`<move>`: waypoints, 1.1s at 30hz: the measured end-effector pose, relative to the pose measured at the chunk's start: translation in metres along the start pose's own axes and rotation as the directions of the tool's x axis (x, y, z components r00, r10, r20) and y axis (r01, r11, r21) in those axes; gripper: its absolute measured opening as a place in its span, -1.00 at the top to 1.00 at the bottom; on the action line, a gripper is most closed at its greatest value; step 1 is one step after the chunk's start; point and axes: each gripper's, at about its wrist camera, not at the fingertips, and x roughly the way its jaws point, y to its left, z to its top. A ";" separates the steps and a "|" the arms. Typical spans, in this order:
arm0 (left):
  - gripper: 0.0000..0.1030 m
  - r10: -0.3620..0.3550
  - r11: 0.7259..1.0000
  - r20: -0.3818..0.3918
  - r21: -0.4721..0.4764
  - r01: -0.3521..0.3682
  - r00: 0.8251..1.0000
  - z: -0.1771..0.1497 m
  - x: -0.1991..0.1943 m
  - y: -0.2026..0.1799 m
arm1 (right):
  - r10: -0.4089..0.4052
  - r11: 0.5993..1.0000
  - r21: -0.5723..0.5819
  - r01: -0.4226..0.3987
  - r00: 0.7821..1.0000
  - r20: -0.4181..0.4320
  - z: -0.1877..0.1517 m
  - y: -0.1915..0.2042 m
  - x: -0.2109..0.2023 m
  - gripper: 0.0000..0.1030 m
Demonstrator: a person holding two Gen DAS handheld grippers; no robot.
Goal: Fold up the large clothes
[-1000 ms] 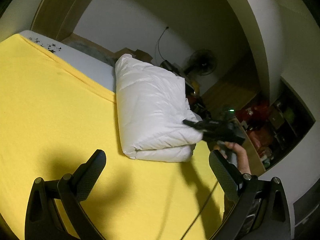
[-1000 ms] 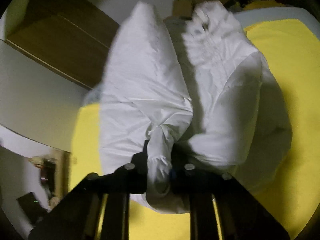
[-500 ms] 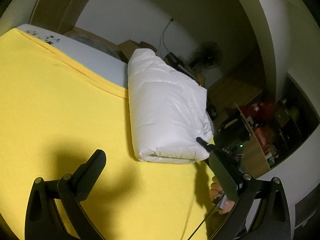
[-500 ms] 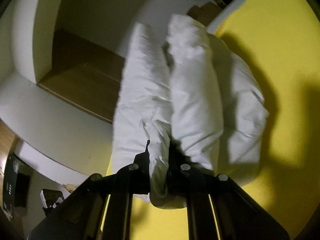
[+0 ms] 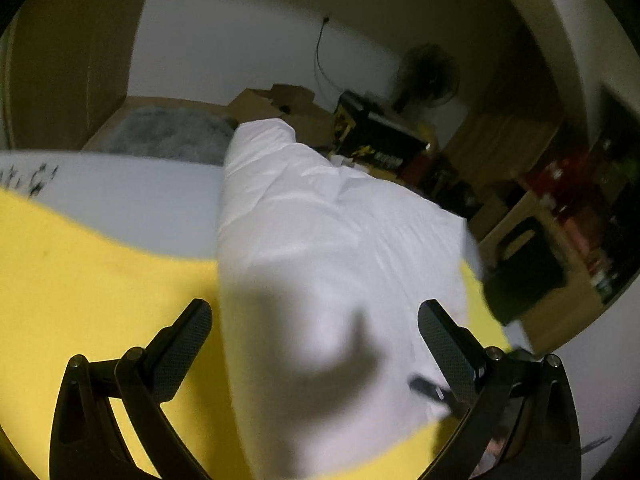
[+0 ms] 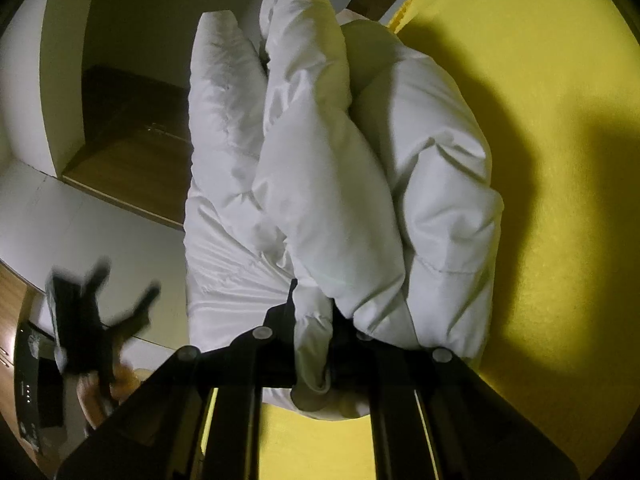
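**White puffer jacket pinched at its cuff on the yellow sheet**

My right gripper (image 6: 314, 320) is clamped on a narrow white cuff-like end of the puffer jacket (image 6: 332, 168). The fabric is squeezed into a thin strip between my pads, and my jaws have just been closing further on it. From that pinch the jacket runs away from me in three padded rolls lying side by side, bunched and creased. It lies on the yellow sheet (image 6: 540, 120) that covers the bed.

My left gripper (image 5: 314, 332) has its jaws wide apart with nothing between the pads. It hangs over the near end of the same jacket (image 5: 320, 248), which from this side looks like a smooth folded white slab, its shadowed near end reaching between my fingers (image 5: 188, 340). The left view is blurred. The yellow sheet (image 5: 80, 280) spreads to the left of the jacket, and a strip of white mattress (image 5: 120, 196) shows beyond the sheet's edge.

In the right view the left gripper (image 6: 120, 300) shows as a blurred dark shape at the lower left, beside the jacket, held in a hand (image 6: 100, 392).

Past the bed I see cardboard boxes (image 5: 280, 104), a standing fan (image 5: 430, 76) and cluttered shelves (image 5: 580, 208).
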 end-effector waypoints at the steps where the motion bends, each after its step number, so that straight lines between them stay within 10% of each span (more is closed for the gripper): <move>1: -0.99 0.007 1.000 -0.023 0.017 -0.006 1.000 0.011 0.019 -0.005 | -0.001 1.000 -0.001 0.001 1.000 -0.001 0.002 0.000 0.000 0.86; 9: -1.00 0.147 0.987 -0.055 0.066 -0.144 0.988 0.029 0.127 -0.002 | 0.006 1.000 -0.004 -0.006 1.000 -0.013 0.006 0.004 0.001 0.86; 21: -1.00 0.294 0.945 0.031 0.141 -0.296 0.955 0.009 0.164 -0.010 | -0.032 0.999 -0.025 0.031 0.999 -0.023 0.012 0.007 0.005 0.86; 33: -1.00 0.260 0.958 0.034 0.114 -0.262 0.965 0.010 0.177 0.002 | -0.035 0.999 -0.031 0.034 0.999 -0.031 0.016 0.009 0.011 0.87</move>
